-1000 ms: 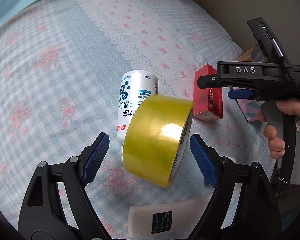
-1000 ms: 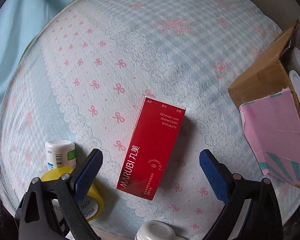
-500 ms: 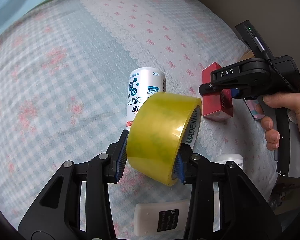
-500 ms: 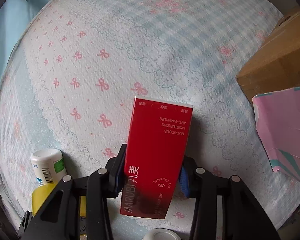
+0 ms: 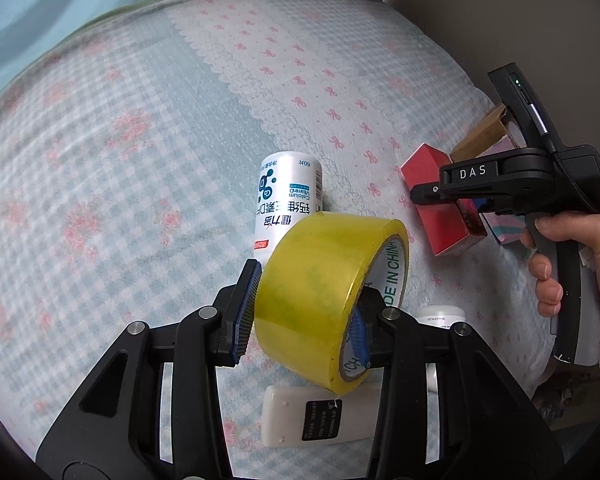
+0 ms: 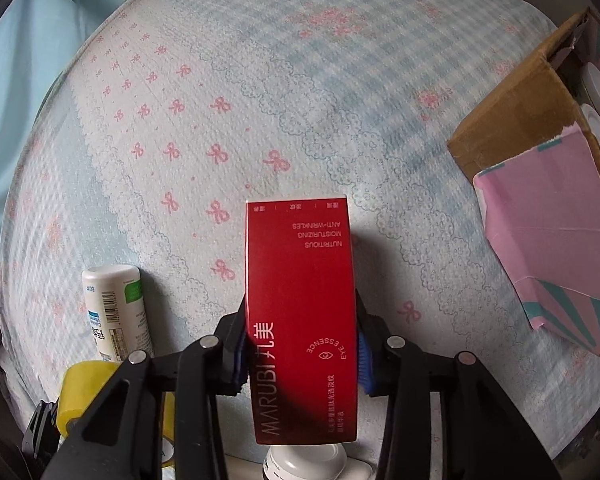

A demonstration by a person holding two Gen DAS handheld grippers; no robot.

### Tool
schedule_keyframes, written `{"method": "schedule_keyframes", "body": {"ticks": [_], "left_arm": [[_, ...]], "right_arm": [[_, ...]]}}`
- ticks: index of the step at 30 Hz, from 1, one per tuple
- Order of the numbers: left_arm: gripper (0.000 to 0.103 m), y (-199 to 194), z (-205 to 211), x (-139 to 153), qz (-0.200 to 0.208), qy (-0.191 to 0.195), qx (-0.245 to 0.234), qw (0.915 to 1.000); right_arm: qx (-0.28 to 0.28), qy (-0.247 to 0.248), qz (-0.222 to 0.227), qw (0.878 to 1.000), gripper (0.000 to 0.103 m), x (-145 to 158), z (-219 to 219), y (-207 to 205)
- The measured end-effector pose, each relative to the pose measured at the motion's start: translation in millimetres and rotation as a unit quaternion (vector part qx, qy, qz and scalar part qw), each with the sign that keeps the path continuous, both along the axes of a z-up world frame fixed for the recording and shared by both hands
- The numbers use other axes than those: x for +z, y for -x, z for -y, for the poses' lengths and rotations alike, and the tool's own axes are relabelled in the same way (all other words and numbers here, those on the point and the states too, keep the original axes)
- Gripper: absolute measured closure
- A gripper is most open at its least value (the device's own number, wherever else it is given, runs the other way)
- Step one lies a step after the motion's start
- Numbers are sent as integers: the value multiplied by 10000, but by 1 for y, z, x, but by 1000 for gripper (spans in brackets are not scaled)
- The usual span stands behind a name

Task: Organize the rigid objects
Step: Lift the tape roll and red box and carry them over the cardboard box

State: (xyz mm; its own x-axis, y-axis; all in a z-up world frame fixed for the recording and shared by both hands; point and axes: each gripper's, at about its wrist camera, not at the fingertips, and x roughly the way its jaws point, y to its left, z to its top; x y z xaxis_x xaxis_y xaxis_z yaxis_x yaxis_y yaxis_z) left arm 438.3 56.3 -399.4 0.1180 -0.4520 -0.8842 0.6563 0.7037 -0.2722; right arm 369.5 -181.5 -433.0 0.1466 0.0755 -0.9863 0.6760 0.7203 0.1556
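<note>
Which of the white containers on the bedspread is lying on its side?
The calcium bottle with the blue-printed label, lying behind the tape roll. The small white jar nearer the right-hand tongs stands upright.

The right gripper (image 6: 300, 354) is clamping the red box (image 6: 300, 316) by its sides; a white bottle (image 6: 114, 312) is lying near left, a cardboard box (image 6: 540, 184) sitting far right.
</note>
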Motion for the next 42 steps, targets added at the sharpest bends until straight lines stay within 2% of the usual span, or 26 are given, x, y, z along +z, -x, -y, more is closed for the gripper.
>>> {"method": "schedule_keyframes", "body": {"ticks": [9, 21, 25, 32, 38, 42], "left_arm": [[67, 10, -9, 52, 154, 71, 142, 9998], [67, 50, -5, 148, 256, 195, 396, 9987], [67, 69, 12, 176, 328, 210, 436, 9983], [67, 105, 53, 216, 539, 180, 433, 9974], [67, 131, 95, 241, 486, 128, 668, 9965], [67, 147, 133, 253, 484, 110, 758, 9959]], "right_arm": [[559, 16, 383, 9977, 65, 63, -16, 26], [1108, -46, 1006, 9887, 65, 163, 3, 77], [1255, -81, 1172, 9851, 65, 190, 14, 93], [1899, 4, 1404, 9717, 65, 238, 49, 124], [2333, 154, 1702, 9573, 65, 275, 100, 143], [2459, 233, 1778, 9526, 65, 292, 136, 151]]}}
